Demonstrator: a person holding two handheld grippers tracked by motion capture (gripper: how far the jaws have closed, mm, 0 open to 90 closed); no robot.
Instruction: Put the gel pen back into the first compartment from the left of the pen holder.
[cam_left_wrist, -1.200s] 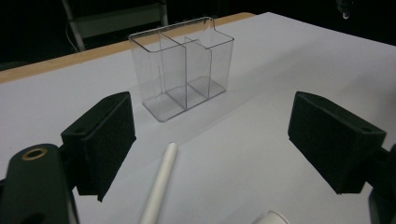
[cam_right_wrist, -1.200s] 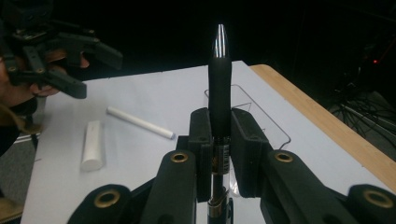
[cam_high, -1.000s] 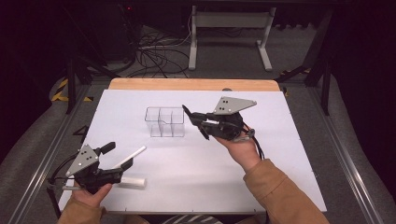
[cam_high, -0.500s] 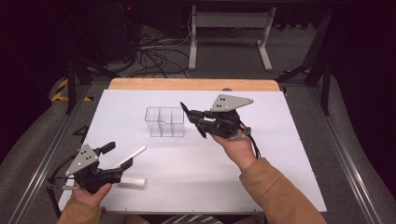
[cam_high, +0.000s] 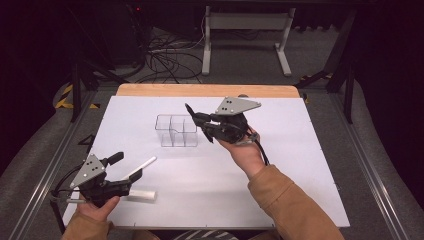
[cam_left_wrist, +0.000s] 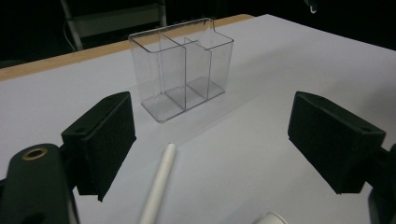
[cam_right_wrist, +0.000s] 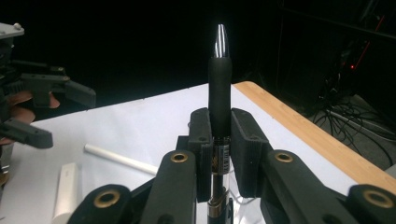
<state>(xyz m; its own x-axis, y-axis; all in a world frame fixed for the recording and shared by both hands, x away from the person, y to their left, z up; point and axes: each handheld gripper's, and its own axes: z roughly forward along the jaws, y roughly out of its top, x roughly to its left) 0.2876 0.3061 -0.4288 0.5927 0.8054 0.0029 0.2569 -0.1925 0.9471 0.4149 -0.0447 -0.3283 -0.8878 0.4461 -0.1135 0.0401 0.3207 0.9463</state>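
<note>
One black pen (cam_right_wrist: 219, 84) stands clamped in the right tool (cam_right_wrist: 219, 154), just right of one clear three-compartment holder (cam_high: 176, 131); left tool (cam_left_wrist: 210, 144) gapes over one white stick (cam_left_wrist: 159, 184) on the surface (cam_high: 300, 150), near left.

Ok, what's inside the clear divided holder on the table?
The clear holder looks empty: its compartments show only bare floor through the walls. The black pen is clamped in the right gripper, not yet inside.
</note>
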